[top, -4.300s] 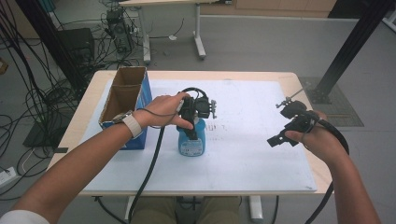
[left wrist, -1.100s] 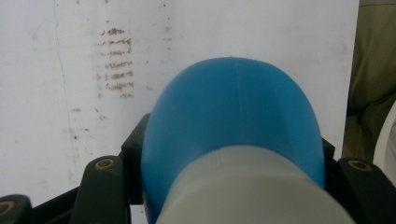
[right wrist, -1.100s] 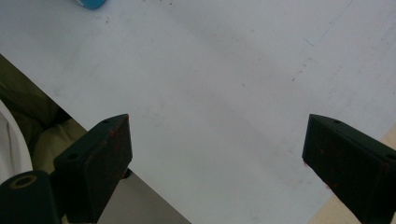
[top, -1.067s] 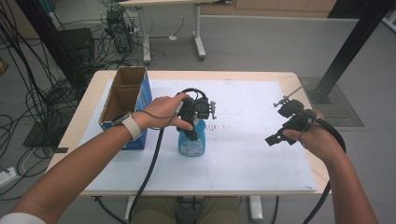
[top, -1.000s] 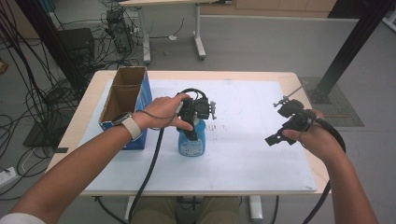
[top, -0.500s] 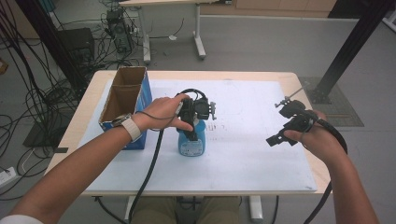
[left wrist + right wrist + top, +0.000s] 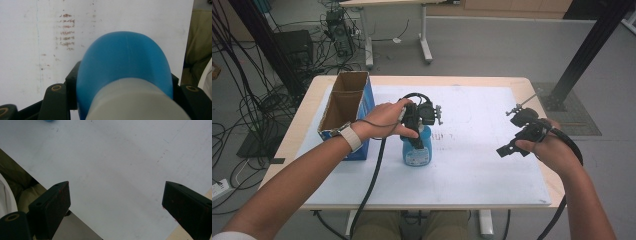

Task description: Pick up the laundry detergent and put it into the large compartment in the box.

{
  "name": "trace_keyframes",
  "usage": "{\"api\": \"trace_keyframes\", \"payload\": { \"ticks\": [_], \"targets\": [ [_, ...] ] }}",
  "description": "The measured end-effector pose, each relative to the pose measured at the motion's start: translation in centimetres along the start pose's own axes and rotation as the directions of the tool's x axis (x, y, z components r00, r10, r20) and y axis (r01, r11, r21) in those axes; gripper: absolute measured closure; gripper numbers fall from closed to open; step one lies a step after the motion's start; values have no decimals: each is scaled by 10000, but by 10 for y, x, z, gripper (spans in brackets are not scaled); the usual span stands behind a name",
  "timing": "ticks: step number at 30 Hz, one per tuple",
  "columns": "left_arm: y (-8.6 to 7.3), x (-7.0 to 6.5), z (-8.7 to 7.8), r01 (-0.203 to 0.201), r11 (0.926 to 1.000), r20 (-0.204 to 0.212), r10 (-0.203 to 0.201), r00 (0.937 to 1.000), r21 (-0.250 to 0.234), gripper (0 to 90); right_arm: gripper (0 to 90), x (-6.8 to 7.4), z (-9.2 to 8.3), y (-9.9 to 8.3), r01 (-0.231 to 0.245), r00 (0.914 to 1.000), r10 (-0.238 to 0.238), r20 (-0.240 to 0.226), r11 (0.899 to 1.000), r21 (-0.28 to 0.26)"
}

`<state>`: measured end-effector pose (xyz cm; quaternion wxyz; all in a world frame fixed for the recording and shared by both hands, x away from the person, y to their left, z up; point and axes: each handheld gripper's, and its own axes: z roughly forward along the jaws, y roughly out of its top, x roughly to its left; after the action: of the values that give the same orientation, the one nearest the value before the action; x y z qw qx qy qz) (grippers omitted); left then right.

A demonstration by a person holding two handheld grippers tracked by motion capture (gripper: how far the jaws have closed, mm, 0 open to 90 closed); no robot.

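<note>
On the table [image 7: 472, 175], blue bottle [image 7: 417, 150] upright (gripped).

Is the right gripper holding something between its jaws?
No, the right gripper has its jaws wide apart, with just the white table cover between them.

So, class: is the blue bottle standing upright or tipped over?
Upright. The blue bottle stands on the white sheet with its label facing forward, and the left tongs clamp its top from above.
</note>
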<state>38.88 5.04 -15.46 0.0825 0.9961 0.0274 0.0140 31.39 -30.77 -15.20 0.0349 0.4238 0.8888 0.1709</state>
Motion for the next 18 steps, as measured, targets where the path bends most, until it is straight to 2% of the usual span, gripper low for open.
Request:
{"api": "trace_keyframes", "payload": {
  "ticks": [5, 11, 18],
  "targets": [
    [1, -3, -4, 175, 9998, -127, -176, 9998, -40, 396, 80, 1, 0, 1, 2, 10000, -2, 34, 10000, -24],
    [0, -4, -11, 446, 9988, -83, -448, 9990, -190, 395, 80, 3, -2, 2, 7, 10000, -7, 67, 10000, -11],
    [2, -7, -18, 646, 9979, -236, -647, 9976, -17, 395, 80, 4, -3, 1, 17, 10000, -16, 84, 10000, -40]
  ]
}}
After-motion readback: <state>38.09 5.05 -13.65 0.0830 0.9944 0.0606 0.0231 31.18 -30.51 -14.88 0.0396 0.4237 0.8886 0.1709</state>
